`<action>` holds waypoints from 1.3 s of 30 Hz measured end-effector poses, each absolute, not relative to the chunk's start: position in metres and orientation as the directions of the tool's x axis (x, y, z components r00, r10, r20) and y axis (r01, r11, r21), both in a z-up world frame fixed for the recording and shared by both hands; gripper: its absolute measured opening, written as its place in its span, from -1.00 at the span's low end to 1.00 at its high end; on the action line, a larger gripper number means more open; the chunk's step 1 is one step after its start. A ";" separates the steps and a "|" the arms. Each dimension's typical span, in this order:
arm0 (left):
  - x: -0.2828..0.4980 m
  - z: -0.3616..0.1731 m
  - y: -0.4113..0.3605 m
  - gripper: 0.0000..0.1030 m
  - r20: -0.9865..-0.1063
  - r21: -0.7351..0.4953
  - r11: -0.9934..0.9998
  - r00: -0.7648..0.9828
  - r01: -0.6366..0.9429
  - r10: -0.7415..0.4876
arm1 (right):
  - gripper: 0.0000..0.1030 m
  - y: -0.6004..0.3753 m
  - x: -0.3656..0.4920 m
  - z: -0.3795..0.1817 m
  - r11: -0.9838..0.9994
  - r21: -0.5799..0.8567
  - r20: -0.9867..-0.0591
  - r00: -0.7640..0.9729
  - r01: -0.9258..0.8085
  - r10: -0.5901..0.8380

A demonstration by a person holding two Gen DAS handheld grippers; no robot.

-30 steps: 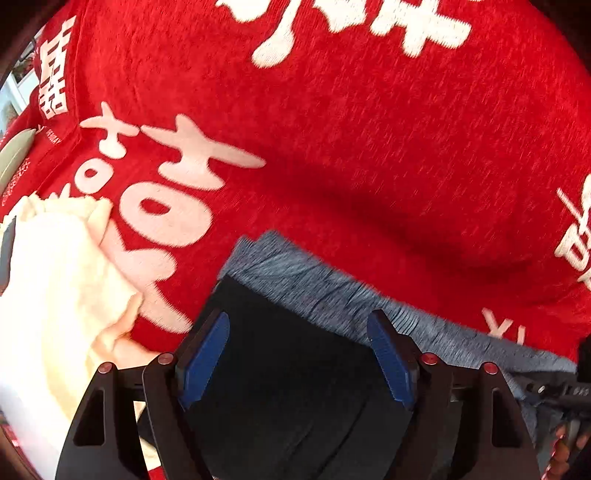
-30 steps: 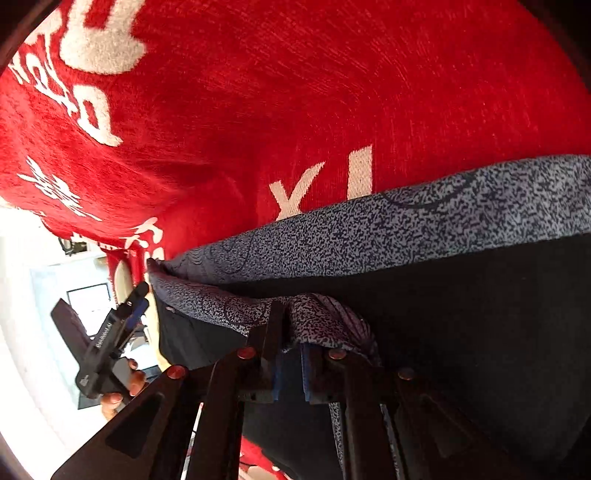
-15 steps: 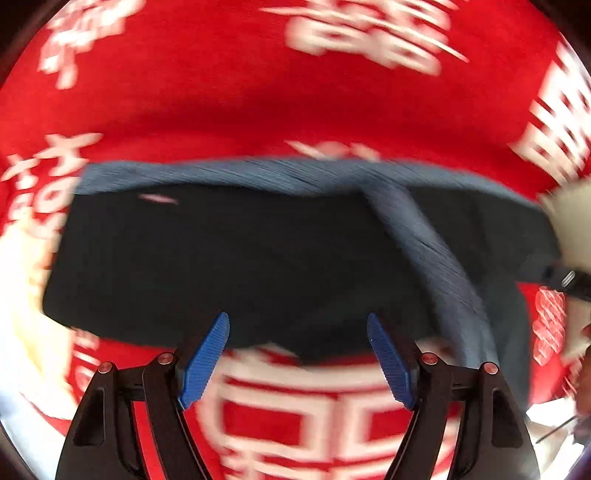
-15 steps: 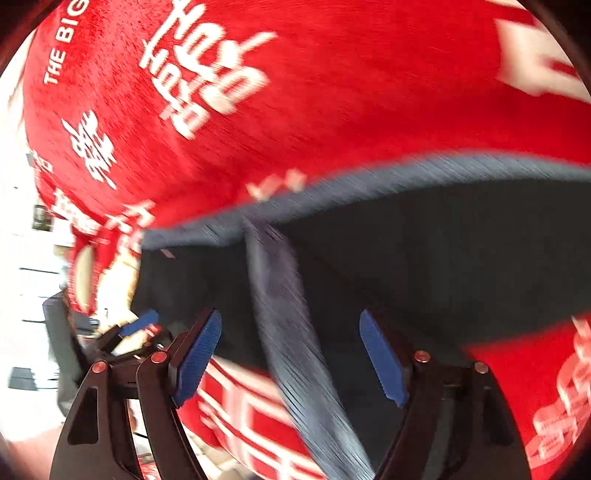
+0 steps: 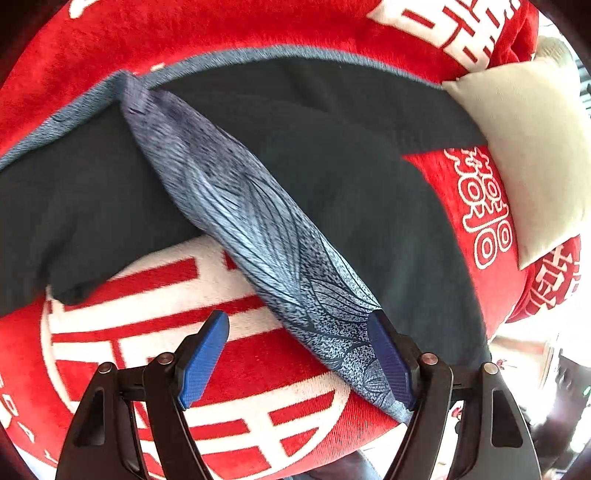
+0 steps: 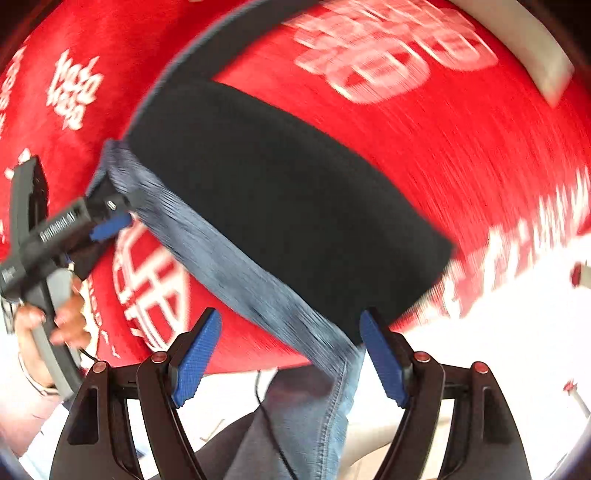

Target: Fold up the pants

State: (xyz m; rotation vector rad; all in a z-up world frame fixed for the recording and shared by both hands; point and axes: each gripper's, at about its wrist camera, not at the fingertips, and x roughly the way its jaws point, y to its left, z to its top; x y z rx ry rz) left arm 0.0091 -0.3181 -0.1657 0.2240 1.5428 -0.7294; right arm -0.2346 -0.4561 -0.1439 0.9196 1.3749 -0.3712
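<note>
Red plush cloth with white lettering point(image 5: 258, 33) covers the tabletop, and the dark charcoal pants with a grey patterned waistband point(image 5: 332, 177) lie spread flat across it. In the left wrist view the grey patterned band point(image 5: 266, 236) runs as a slanted strip from the upper left down to the lower right, its end just beside the right blue pad. The left tongs point(image 5: 299, 358) stand wide above the cloth, nothing pressed between the pads. A cream cushion point(image 5: 532, 155) rests on the cloth at the right, overlapping the far corner of the pants. The right tongs point(image 6: 290, 354) have just been opening and now stand wide; the band passes between the pads but is not pinched. That view is smeared. At its left, a hand point(image 6: 51, 321) holds the handle of the left tongs.
</note>
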 end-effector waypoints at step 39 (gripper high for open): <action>0.114 -0.079 -0.465 -0.71 -0.908 -0.335 0.793 0.052 0.509 -0.416 | -0.94 -0.710 -0.045 -0.030 0.663 0.619 -0.751 0.565 0.421 0.341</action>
